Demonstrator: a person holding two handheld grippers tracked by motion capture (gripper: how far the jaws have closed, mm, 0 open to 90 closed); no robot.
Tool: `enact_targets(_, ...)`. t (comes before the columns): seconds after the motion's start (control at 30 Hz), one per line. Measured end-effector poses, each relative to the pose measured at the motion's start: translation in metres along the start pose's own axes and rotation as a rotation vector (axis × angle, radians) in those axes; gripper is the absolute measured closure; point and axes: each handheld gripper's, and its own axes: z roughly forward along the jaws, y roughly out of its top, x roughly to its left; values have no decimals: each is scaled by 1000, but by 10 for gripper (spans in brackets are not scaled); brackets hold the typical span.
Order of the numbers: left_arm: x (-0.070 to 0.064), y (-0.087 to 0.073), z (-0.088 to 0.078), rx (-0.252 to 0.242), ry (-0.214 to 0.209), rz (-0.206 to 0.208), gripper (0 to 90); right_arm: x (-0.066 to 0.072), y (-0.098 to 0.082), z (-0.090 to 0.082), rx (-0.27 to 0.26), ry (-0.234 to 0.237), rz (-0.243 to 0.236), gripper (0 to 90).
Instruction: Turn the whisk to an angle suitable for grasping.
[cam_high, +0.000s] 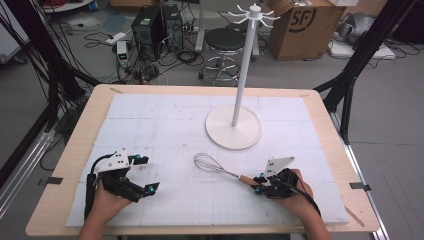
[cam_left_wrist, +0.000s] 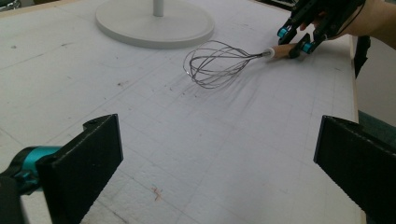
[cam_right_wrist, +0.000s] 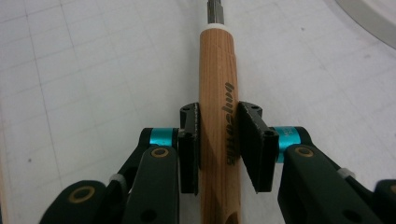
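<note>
A wire whisk (cam_high: 207, 163) with a wooden handle (cam_right_wrist: 218, 70) lies on the white foam mat (cam_high: 165, 120), its wire head pointing toward the left. My right gripper (cam_high: 257, 184) is shut on the whisk's handle, one jaw pressed against each side (cam_right_wrist: 219, 140). The left gripper view shows the whisk (cam_left_wrist: 215, 63) ahead and the right gripper (cam_left_wrist: 294, 39) at its handle end. My left gripper (cam_high: 148, 174) rests at the mat's front left, wide open with nothing between its jaws (cam_left_wrist: 219, 158).
A white hanging stand with a round base (cam_high: 233, 127) and a tall pole (cam_high: 241, 75) stands behind the whisk, at the mat's centre right. The base (cam_left_wrist: 154, 25) lies just beyond the wire head. The wooden table edge (cam_high: 70, 150) frames the mat.
</note>
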Motion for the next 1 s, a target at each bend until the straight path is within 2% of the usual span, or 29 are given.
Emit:
enact_targets(0.13,1,0,0,-1,2,1,18,3,16,10,7,7,-35,701)
enact_targets(0.2,1,0,0,-3,4,-3,18,5,26,15,-6,21,-53,700)
enact_targets(0.43,0,0,-1,-9,1,4,18,17,60,42,-18,60,-127,700)
enact_targets(0.47,0,0,-1,-9,1,4,18,17,60,42,-18,60,-127,700)
enact_targets(0.57,0,0,-2,-10,0,0,18,24,75,54,-14,78,-153,700)
enact_targets(0.83,1,0,-2,-13,2,-1,18,35,97,75,-9,102,-196,699)
enact_targets(1.0,1,0,-3,-11,1,-4,18,36,97,77,-11,110,-187,673)
